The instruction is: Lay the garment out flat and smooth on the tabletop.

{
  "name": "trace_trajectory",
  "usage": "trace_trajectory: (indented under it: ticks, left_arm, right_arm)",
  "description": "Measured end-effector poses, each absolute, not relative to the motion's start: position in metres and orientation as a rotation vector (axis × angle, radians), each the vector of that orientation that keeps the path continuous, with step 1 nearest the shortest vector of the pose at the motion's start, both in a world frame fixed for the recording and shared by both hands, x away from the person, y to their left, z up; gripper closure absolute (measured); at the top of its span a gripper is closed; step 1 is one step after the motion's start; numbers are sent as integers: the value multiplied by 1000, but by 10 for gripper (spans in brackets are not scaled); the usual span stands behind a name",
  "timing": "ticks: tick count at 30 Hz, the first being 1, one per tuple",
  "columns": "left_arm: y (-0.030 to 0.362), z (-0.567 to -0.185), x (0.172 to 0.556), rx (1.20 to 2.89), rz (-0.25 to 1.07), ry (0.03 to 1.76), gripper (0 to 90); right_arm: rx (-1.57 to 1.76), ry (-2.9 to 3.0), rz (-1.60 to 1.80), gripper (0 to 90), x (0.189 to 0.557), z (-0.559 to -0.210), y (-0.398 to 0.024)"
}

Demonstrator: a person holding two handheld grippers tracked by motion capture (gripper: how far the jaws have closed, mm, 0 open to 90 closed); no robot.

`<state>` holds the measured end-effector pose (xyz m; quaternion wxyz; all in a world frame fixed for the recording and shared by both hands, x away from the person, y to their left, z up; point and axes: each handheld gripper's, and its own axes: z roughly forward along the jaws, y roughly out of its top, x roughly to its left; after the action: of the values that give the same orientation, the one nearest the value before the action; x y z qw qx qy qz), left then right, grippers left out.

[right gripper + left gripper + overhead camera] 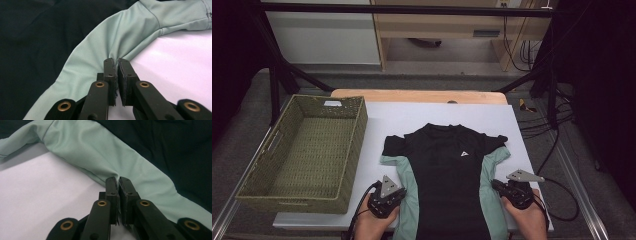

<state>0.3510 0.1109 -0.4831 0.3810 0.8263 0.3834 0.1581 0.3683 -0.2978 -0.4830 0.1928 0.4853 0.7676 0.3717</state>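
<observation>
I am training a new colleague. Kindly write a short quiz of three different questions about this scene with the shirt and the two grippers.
1. True or false: the left gripper pinches the shirt at its mint side panel.
2. What stands left of the shirt? A) woven basket B) metal tray C) cardboard box
3. Fill in: the right gripper is shut on the shirt's ____ edge.

Key: 1 true; 2 A; 3 mint.

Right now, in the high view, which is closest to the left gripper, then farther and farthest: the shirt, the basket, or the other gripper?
From the left gripper:
1. Shirt, its mint edge pinched in the jaws.
2. Basket, just left of it.
3. Right gripper, across the shirt.
</observation>
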Motion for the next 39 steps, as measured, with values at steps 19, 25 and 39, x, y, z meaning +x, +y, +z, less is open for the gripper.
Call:
trace_trajectory:
  ticks: [19,25,39]
  left_arm:
    - [126,-455,370,1998,619,1074,528]
    - [127,-460,403,2020,659,1159,474]
    - [138,-480,407,2024,642,1243,456]
  right_arm:
    - [1337,2161,1040,708,350,-484,-300]
    - [1346,2159,1046,693,351,-484,-301]
    - [1353,2157,1048,676,352,-485,-302]
